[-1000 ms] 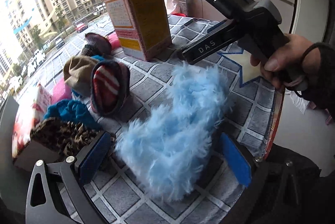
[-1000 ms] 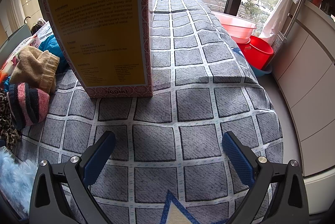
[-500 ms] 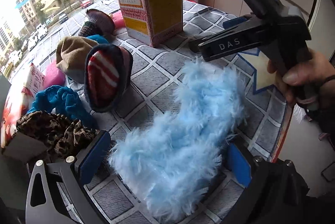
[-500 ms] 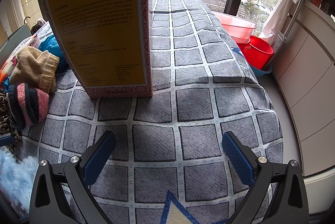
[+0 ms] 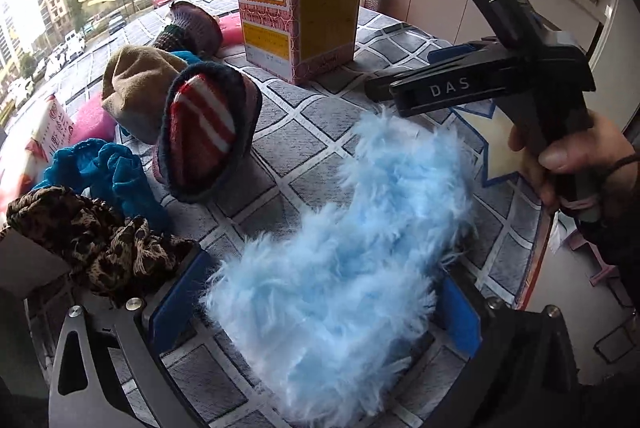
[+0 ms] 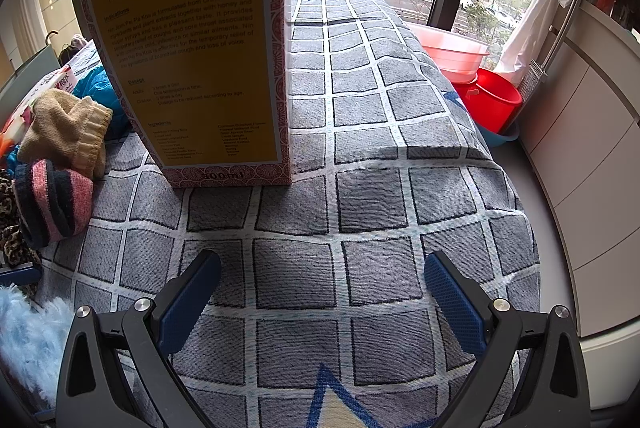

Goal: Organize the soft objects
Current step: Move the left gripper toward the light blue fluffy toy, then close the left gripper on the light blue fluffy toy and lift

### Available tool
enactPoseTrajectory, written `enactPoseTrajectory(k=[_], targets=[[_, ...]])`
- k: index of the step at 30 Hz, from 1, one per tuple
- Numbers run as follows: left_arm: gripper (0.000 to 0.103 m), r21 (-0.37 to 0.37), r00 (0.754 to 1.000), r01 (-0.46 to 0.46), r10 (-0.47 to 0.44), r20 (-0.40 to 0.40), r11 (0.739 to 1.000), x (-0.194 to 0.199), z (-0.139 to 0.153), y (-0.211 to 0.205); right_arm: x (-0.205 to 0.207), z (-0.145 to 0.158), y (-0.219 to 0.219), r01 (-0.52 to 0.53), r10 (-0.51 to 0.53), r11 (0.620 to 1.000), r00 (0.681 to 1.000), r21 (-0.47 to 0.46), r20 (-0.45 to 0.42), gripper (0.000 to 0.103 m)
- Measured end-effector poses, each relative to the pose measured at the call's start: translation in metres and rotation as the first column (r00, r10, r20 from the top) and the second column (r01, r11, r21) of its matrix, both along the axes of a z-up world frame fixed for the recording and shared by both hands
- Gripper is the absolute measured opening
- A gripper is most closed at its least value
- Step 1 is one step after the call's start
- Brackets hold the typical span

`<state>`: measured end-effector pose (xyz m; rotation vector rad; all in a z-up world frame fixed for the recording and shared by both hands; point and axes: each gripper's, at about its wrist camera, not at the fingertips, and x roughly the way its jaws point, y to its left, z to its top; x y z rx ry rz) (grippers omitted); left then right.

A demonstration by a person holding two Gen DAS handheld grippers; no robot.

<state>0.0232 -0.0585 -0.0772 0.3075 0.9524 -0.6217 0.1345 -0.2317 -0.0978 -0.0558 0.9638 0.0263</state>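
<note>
A fluffy light-blue fur piece [image 5: 352, 260] lies on a table covered with a grey checked cloth [image 6: 360, 212]. The left gripper [image 5: 316, 312] reaches around the near end of the fur: its two blue pads sit wide apart, one on each side. The fur brushes or hides their inner edges, so whether they press it cannot be told.

The right gripper [image 6: 320, 300] hovers over bare cloth with its jaws spread wide and nothing between them. In the left wrist view, the right hand [image 5: 580, 164] holds that tool just beyond the far end of the fur.

To the left of the fur sit other soft things: a red-and-white striped knit roll [image 5: 204, 136], a tan knit piece [image 5: 136, 92], a teal knit [image 5: 108, 172] and a leopard-print fabric [image 5: 92, 240]. A tall yellow syrup box [image 6: 192, 56] stands upright behind them.
</note>
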Motion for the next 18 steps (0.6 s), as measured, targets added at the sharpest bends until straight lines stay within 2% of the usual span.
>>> enactPoseTrajectory(k=[16,17,18], targets=[[0.103,0.008,1.0,0.003,-0.003,-0.008,1.0,0.0001,0.0009,0.0004,0.0001,-0.0001,0.0002,0.0,0.0,1.0,1.0,-0.001,0.0,0.102],[0.1,0.004,1.0,0.007,-0.007,-0.009,1.0,-0.0008,0.0016,0.0003,0.0,-0.0001,0.0003,0.0,0.0,1.0,1.0,-0.001,0.0,0.102],[0.084,-0.008,1.0,0.021,-0.021,-0.001,1.0,-0.0032,0.0042,0.0002,0.0,0.0,0.0003,0.0,0.0,1.0,1.0,-0.001,0.0,0.102]])
